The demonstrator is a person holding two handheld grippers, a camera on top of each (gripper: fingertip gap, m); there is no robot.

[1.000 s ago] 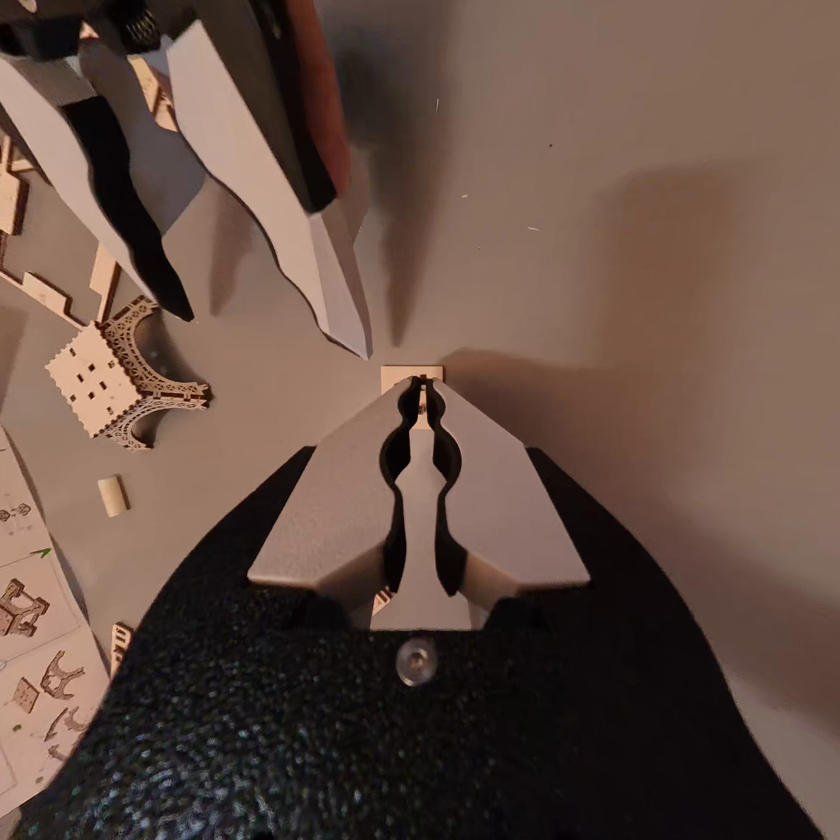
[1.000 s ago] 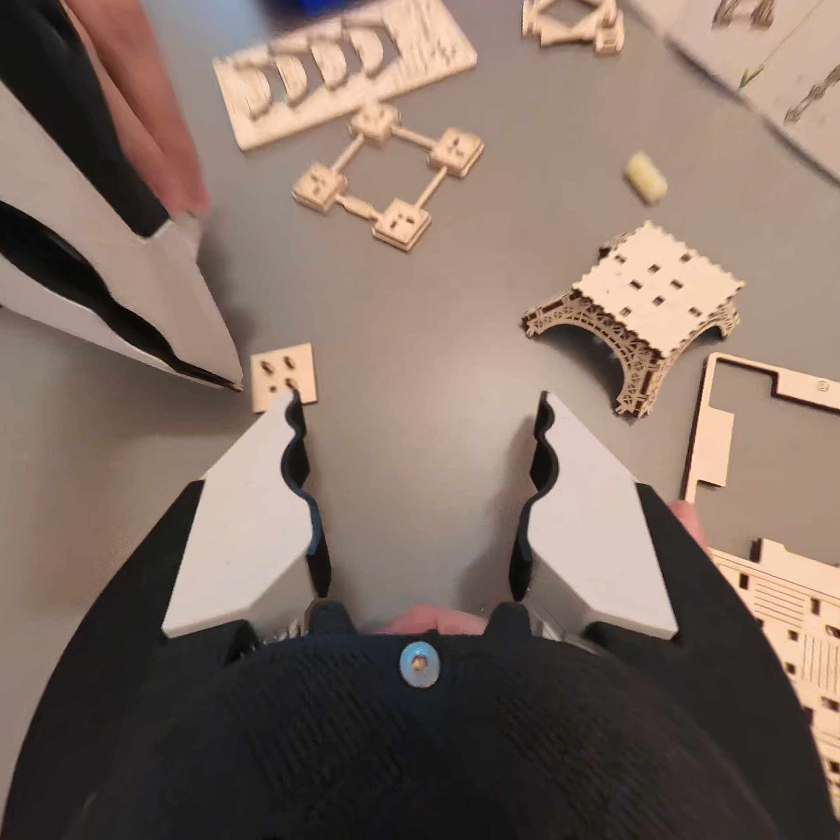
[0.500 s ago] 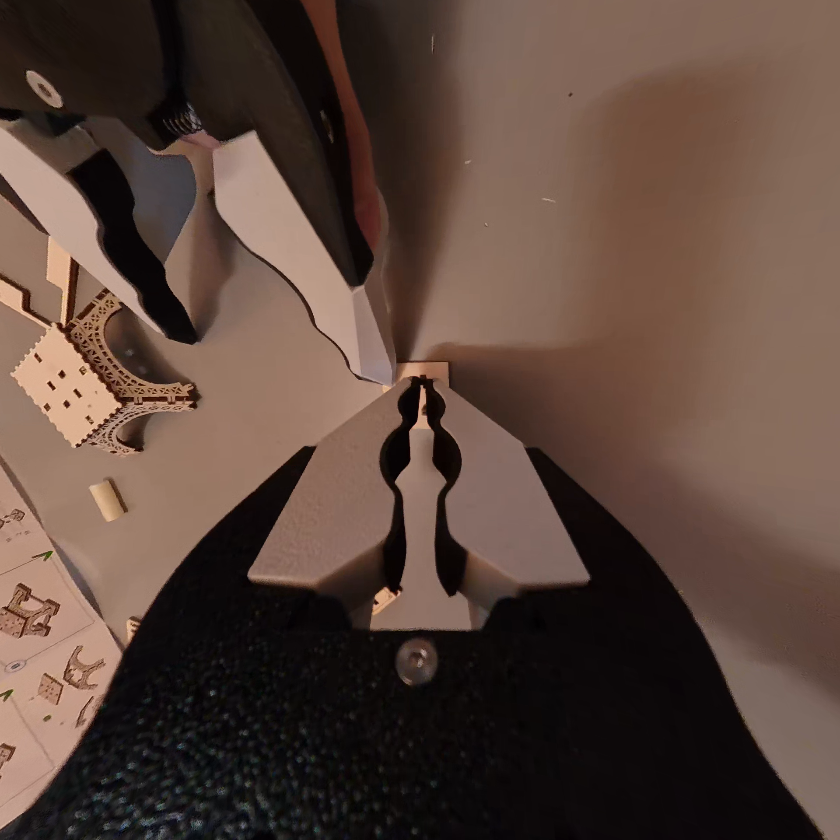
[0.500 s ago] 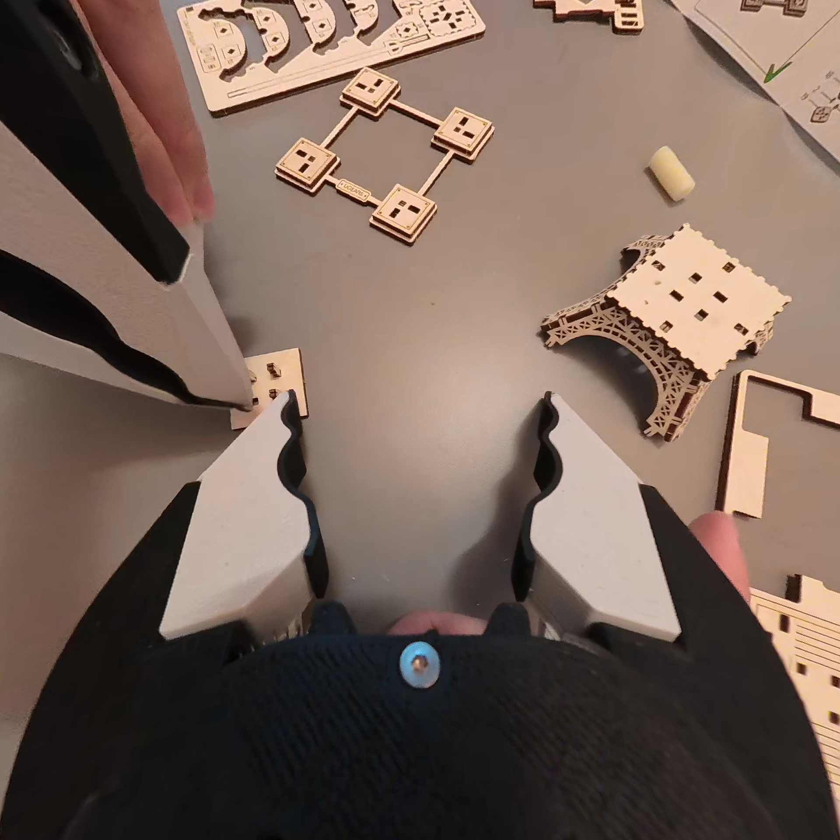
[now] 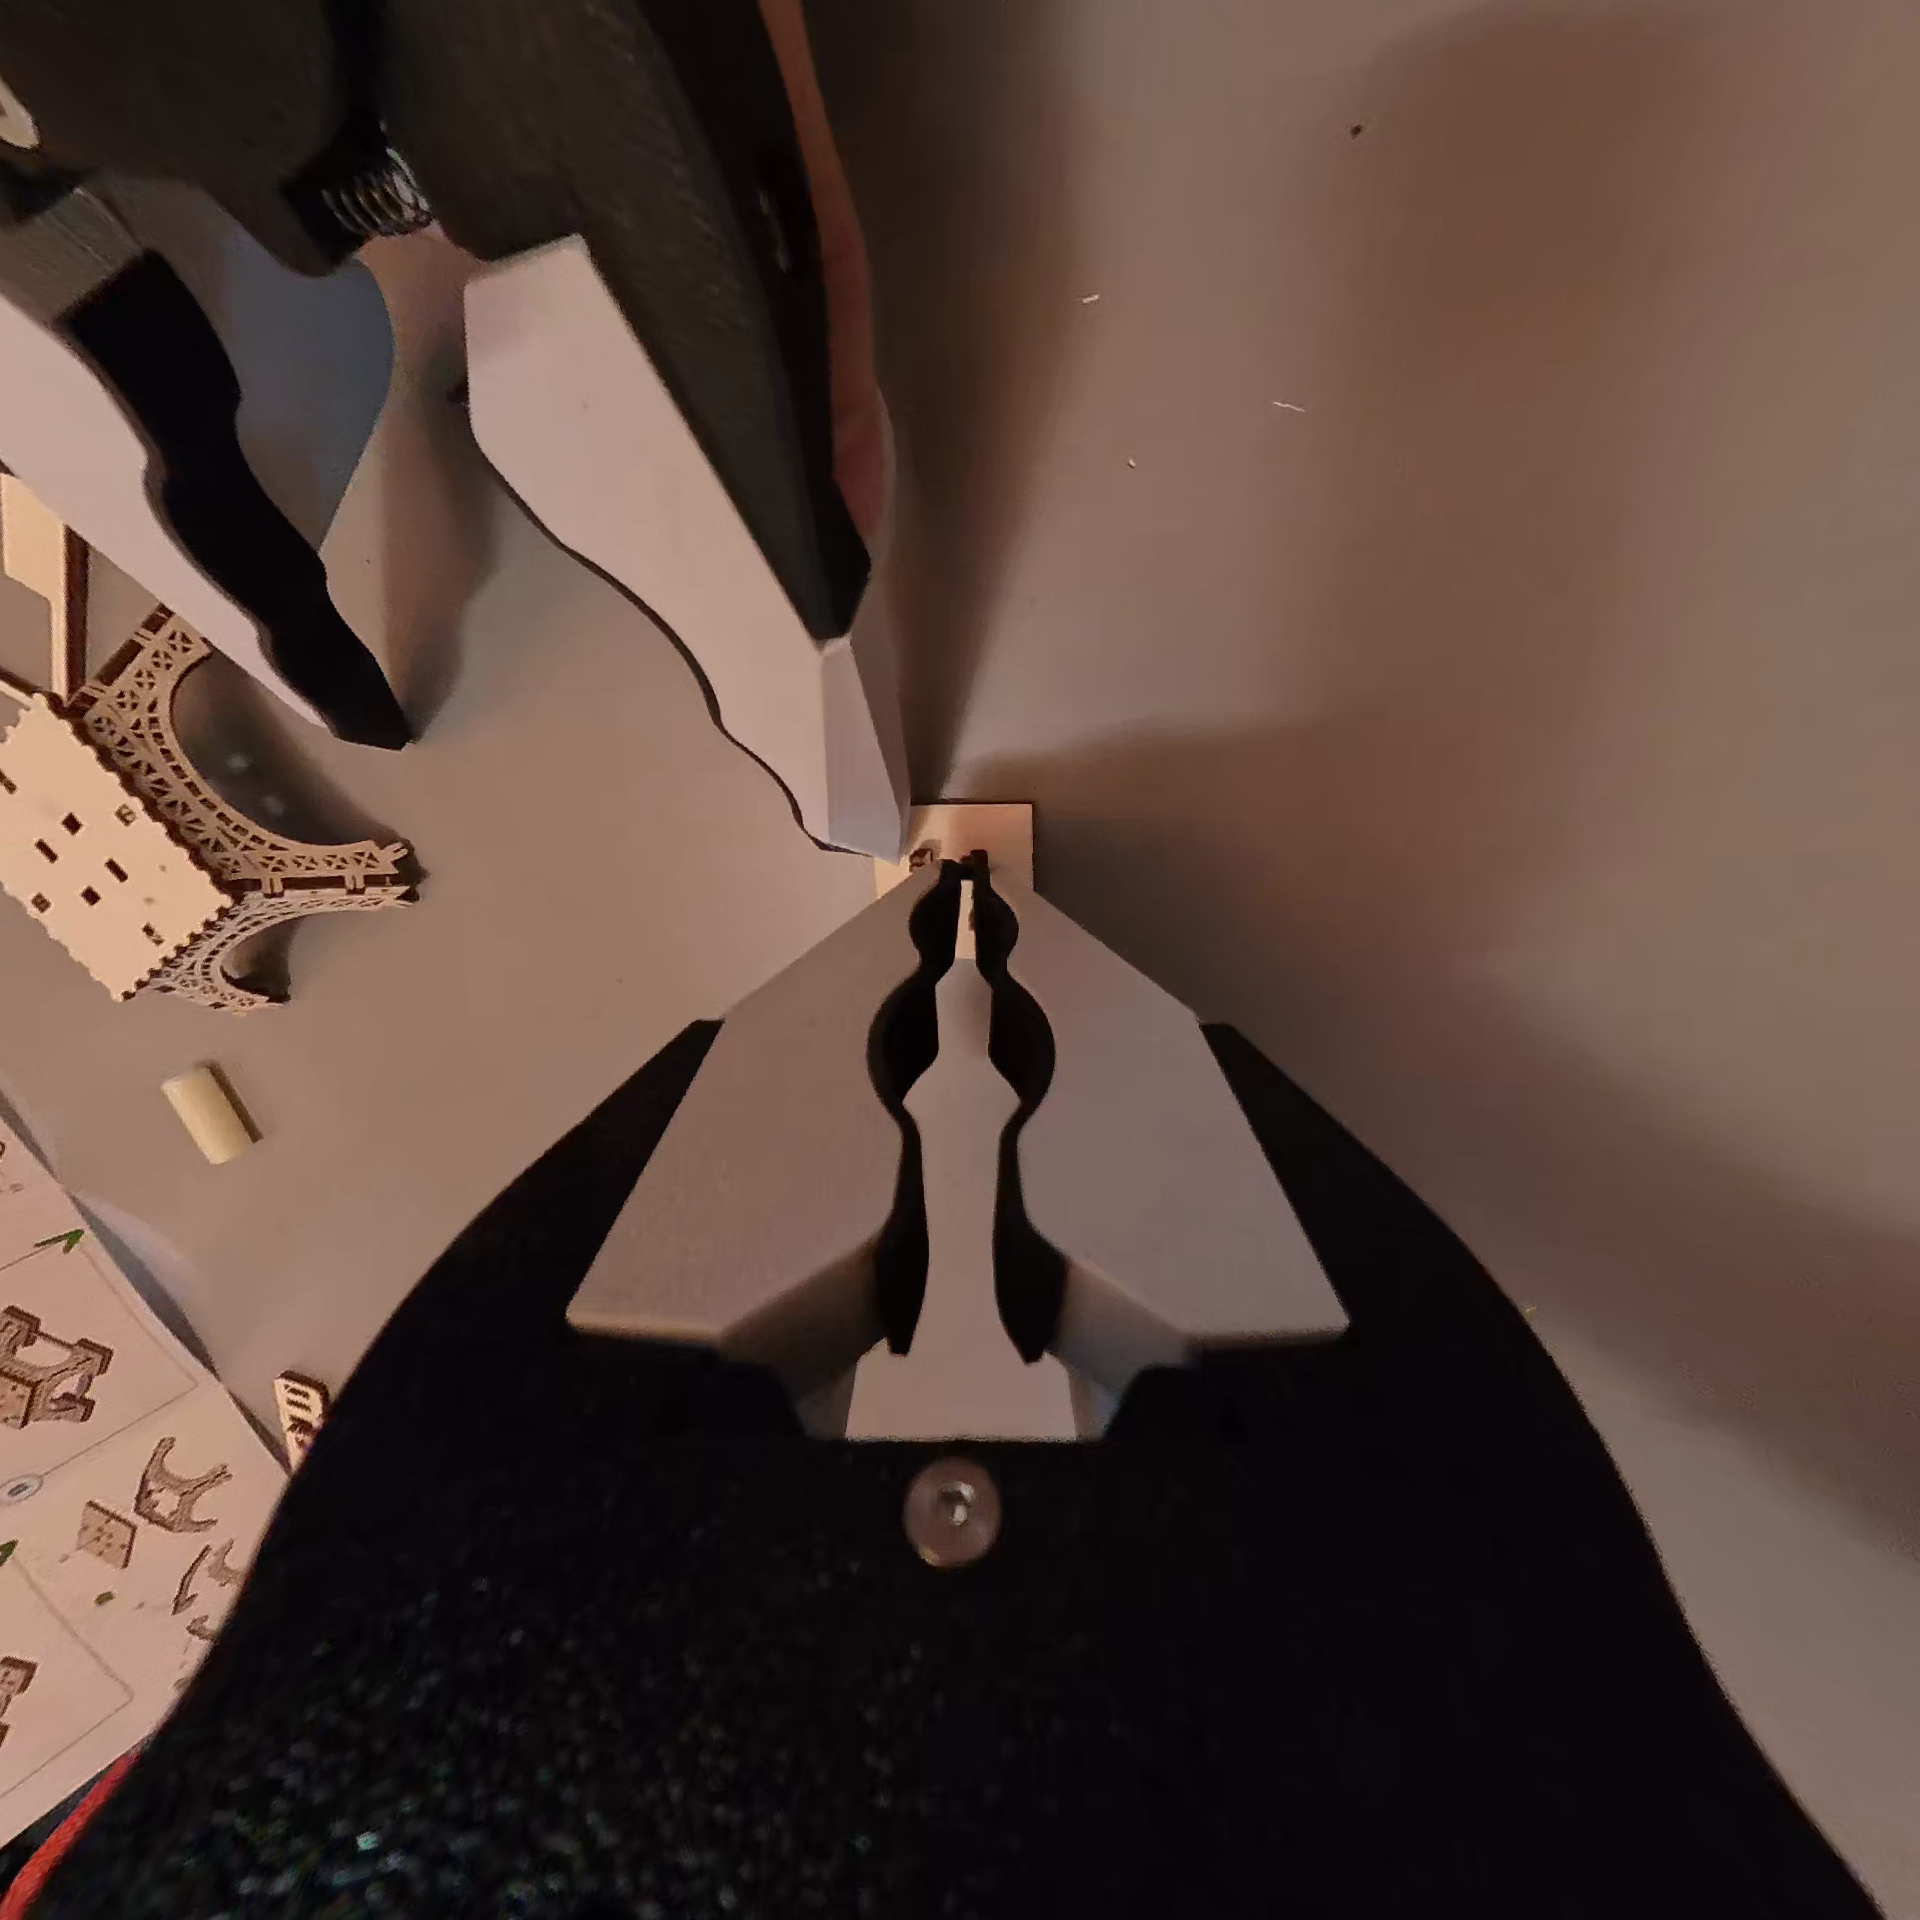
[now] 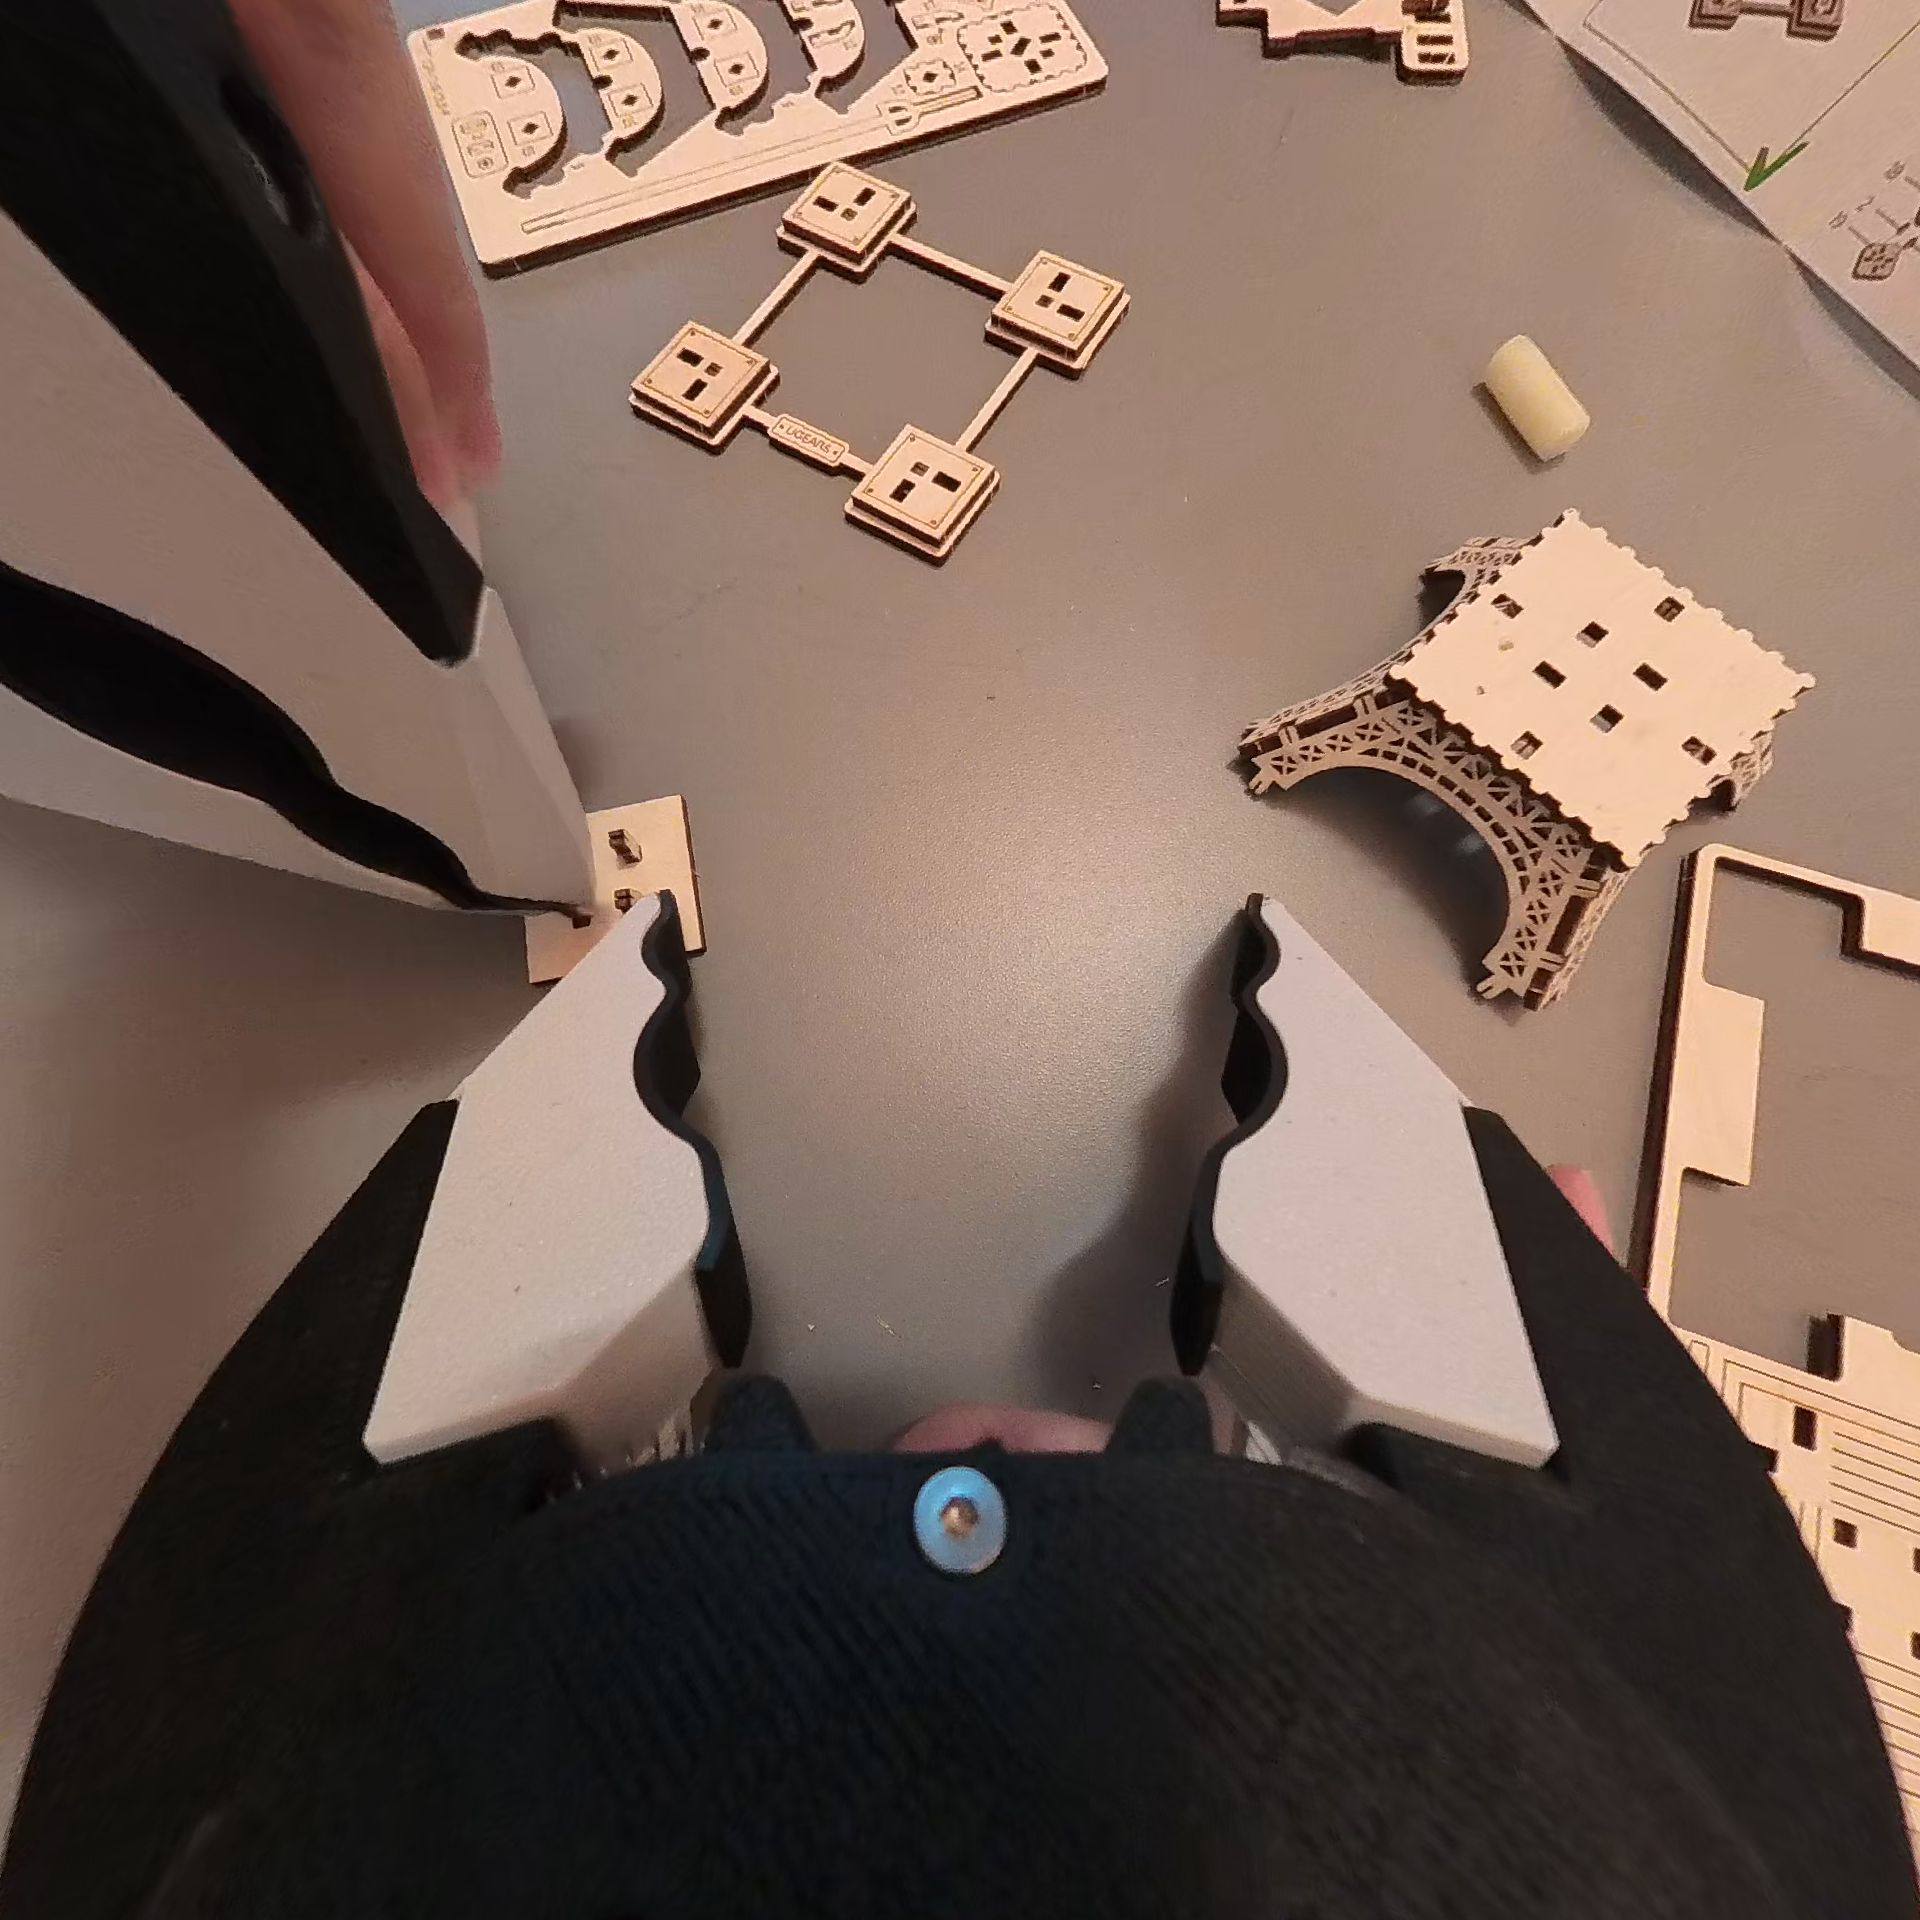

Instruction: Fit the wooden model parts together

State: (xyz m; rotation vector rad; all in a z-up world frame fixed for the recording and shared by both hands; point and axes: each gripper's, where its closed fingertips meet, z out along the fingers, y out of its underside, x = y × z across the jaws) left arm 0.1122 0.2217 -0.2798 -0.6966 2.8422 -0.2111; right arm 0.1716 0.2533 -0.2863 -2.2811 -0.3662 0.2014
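Showing an early-to-middle stage of assembly, both views centre on a small square plate (image 6: pixel 649 862) lying flat on the grey worktop (image 6: pixel 935 831), at mid-left of the right wrist frame. The left claw (image 5: pixel 961 868) has its jaws nearly closed, tips down at the plate's near edge; whether they pinch the plate or merely press on it cannot be told. The right claw (image 6: pixel 956 925) stands wide open and empty, its left fingertip touching the plate's other side. Finished so far, by the look of it: the arched tower base (image 6: pixel 1538 748), right of centre, with slots in its deck unfilled. Still loose are the four-pad frame (image 6: pixel 883 353) at upper centre, a part-punched sheet (image 6: pixel 748 114) at the top, and more sheets at the right edge. A pale peg (image 6: pixel 1536 395) lies at upper right beside the instruction leaflet (image 6: pixel 1787 114). Most joining therefore appears to remain, starting with lifting the plate.
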